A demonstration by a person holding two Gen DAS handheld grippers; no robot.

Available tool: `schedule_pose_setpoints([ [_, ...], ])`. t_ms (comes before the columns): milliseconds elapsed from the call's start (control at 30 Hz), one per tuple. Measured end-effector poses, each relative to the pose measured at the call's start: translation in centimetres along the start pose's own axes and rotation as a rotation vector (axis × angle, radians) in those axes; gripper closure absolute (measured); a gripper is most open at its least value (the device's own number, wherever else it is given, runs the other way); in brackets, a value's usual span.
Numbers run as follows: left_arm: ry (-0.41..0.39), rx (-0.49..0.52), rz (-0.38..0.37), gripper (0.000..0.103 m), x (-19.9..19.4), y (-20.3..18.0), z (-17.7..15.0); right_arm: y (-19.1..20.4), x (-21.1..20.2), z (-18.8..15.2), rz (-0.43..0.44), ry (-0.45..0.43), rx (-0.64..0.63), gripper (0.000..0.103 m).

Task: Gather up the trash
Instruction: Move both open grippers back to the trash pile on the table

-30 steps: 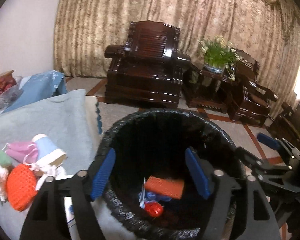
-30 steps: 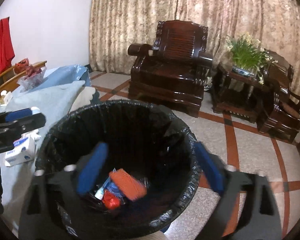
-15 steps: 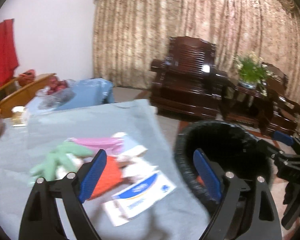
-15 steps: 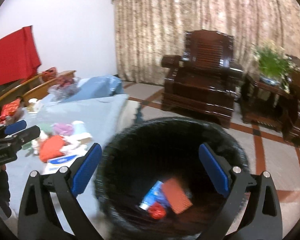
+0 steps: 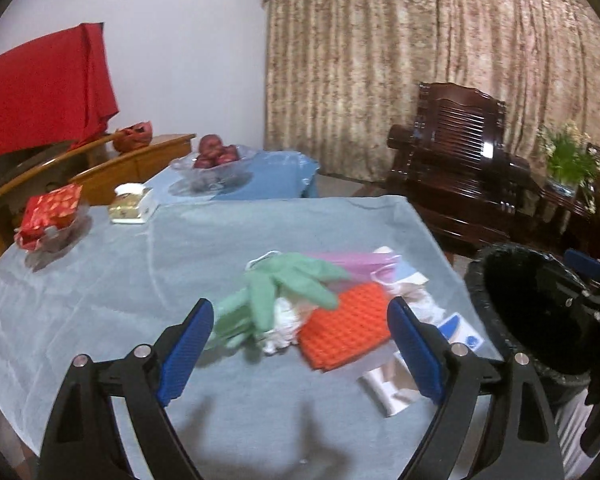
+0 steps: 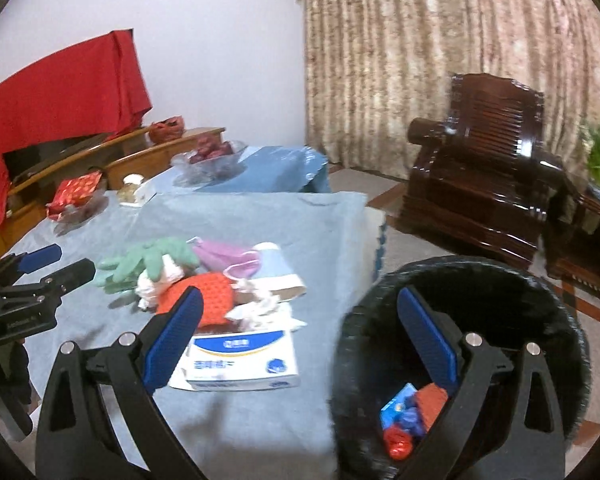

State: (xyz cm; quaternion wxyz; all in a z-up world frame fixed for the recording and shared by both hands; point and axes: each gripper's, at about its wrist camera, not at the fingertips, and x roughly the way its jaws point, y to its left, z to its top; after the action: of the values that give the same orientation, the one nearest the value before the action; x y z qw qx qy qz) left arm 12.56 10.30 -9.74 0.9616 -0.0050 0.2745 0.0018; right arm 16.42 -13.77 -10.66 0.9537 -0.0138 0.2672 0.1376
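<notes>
Near the bench's right edge, your left gripper (image 5: 300, 344) hangs wide and empty before the trash pile (image 5: 332, 312); your right gripper (image 6: 300, 340), equally wide, hovers by the lined bin (image 6: 540, 292) awaiting more.

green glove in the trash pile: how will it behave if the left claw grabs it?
The green glove looks limp: its fingers splay and drape over the crumpled white tissue, so it would probably sag from the left claw. Likely light and unbreakable. It overlaps the orange mesh pad, so lifting may drag neighbours along.
</notes>
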Motion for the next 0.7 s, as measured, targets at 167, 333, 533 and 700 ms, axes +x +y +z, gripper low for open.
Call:
schedule_pose_setpoints([
  [167, 0.012, -0.023, 0.03, 0.016, 0.8, 1.6, -0.6, 1.7, 2.2, -0.1, 0.028, 0.022, -0.015, 0.008],
  [333, 0.031, -0.044, 0.047, 0.016, 2.0, 2.5, -1.0, 2.5, 4.9, -0.4, 0.037, 0.059, -0.029, 0.01],
  [533, 0.059, -0.047, 0.046, 0.016, 3.8, 2.7, -1.6, 3.1, 8.0, -1.0, 0.051, 0.116, -0.049, 0.019],
  [700, 0.083, -0.048, 0.042, 0.016, 5.0, 2.4, -2.2, 3.2, 10.1, -1.5, 0.059, 0.16, -0.057, 0.023],
])
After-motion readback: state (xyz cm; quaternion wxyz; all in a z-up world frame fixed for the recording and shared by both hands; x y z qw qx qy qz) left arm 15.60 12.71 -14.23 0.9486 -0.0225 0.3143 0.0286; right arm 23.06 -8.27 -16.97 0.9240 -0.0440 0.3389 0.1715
